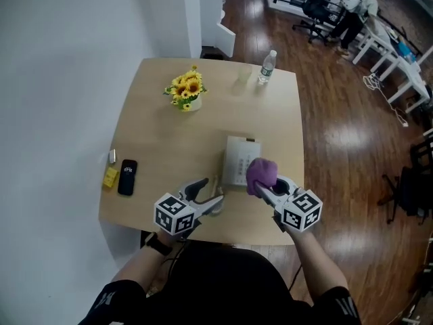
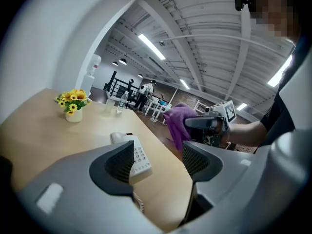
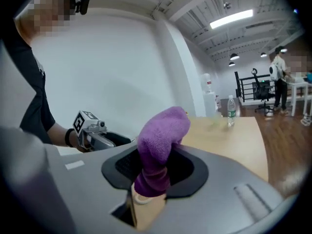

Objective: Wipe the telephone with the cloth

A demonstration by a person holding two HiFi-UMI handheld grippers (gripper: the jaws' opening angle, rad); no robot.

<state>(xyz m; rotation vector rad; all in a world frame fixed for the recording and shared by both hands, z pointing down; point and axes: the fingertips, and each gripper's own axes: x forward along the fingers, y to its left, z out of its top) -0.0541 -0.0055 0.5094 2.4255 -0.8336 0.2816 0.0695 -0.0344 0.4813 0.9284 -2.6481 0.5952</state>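
Observation:
A white telephone [image 1: 239, 161] lies on the wooden table [image 1: 149, 127], near its front edge; its keypad [image 2: 140, 156] shows in the left gripper view. A purple cloth [image 1: 261, 173] is bunched up in my right gripper [image 1: 260, 185], which is shut on it and hovers over the telephone's right side. The cloth [image 3: 158, 147] sticks up between the jaws in the right gripper view. My left gripper [image 1: 209, 195] stands open just left of the telephone with nothing between its jaws; the curly cord [image 2: 138, 203] lies below it.
A pot of yellow flowers [image 1: 186, 91], a water bottle [image 1: 267, 67] and a clear cup [image 1: 244, 75] stand at the table's far side. A black phone [image 1: 127, 177], a yellow item [image 1: 110, 177] and a small white item [image 1: 112, 156] lie at the left edge. A person [image 1: 352, 12] stands by white desks far off.

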